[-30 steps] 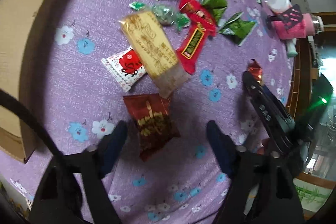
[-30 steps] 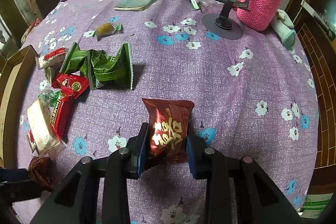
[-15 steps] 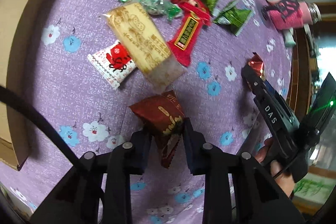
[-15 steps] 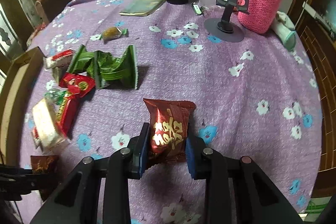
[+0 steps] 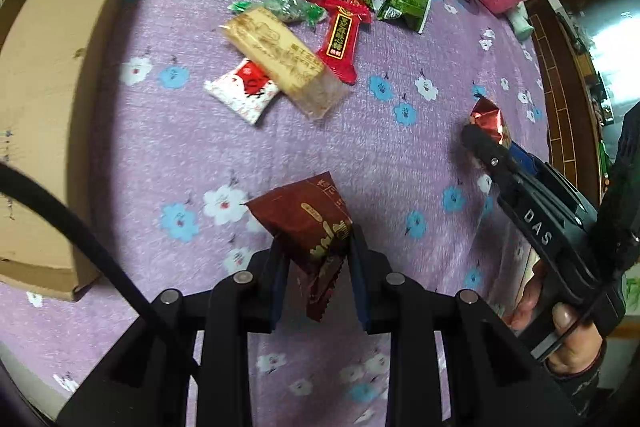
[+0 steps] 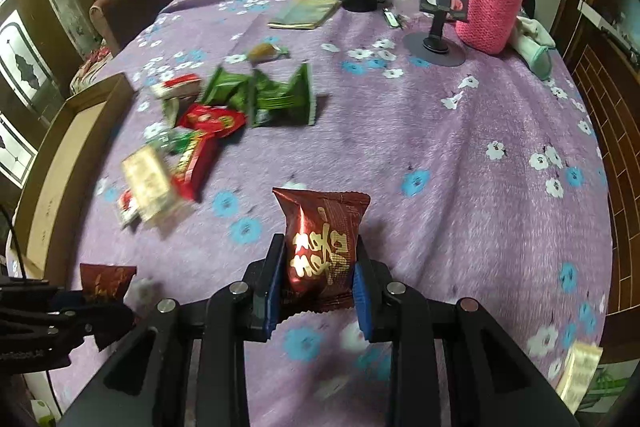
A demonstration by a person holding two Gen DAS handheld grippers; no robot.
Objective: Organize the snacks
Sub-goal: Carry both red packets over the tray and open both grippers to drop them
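both clenched on dark red packets: left hand-held gripper on tilted packet, right hand-held gripper on upright packet. cardboard box lies left; left nearer.

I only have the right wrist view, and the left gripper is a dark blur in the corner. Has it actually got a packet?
Observer: Yes. In the left wrist view the left gripper is shut on a dark red packet with gold print.
Operator: The snack pile is smeared for me. How does the beige bar lie?
Observer: The beige bar lies slantwise, its edge over a white-and-red packet.
Operator: Is anything visible behind my gripper?
Observer: The person's right hand is wrapped round the handle of the right gripper.
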